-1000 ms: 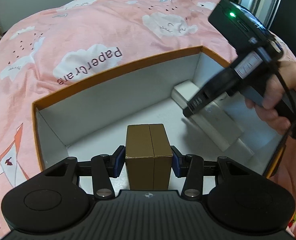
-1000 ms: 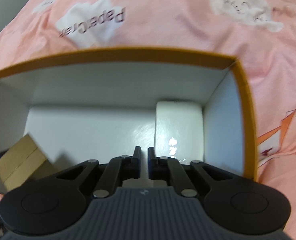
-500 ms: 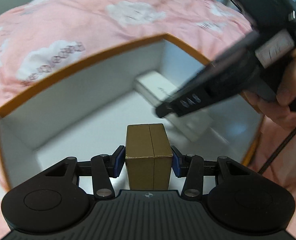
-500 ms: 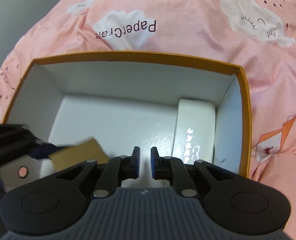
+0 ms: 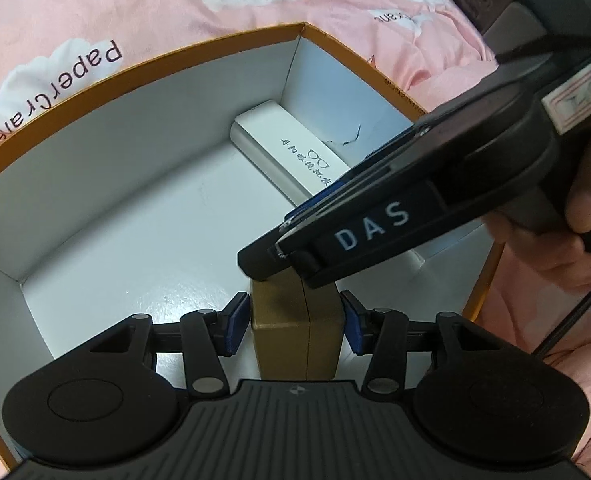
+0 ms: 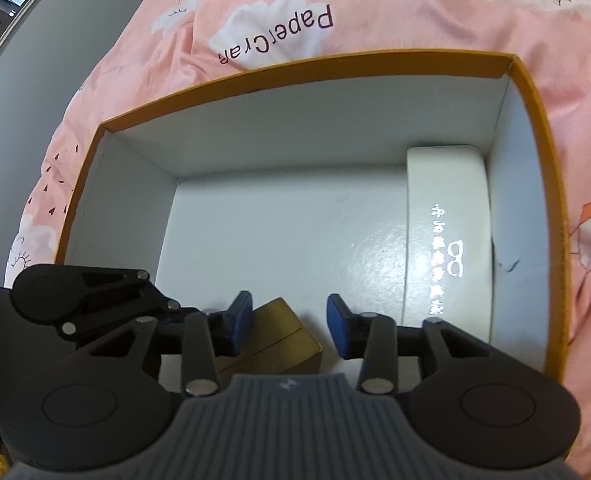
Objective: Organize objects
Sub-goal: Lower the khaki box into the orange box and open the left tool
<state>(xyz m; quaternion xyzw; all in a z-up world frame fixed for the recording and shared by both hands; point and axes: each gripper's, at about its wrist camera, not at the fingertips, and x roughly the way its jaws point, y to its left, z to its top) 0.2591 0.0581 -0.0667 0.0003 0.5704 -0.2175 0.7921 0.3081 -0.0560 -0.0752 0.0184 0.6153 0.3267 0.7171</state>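
The left gripper point(image 5: 295, 322) has its jaws opening, with the brown box point(image 5: 297, 332) between them, standing on the floor of the orange-rimmed carton point(image 5: 199, 46); narrow gaps show between both blue pads and the box sides, so it is released. The right gripper point(image 6: 289, 320) is also opening, nothing clamped, above the same box; the white case point(image 6: 447, 236) lies ahead and right of its jaws, along the carton wall.

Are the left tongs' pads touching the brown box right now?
Apart. In the left wrist view the left tongs are opening; a thin gap shows between each blue pad and the brown box sides.
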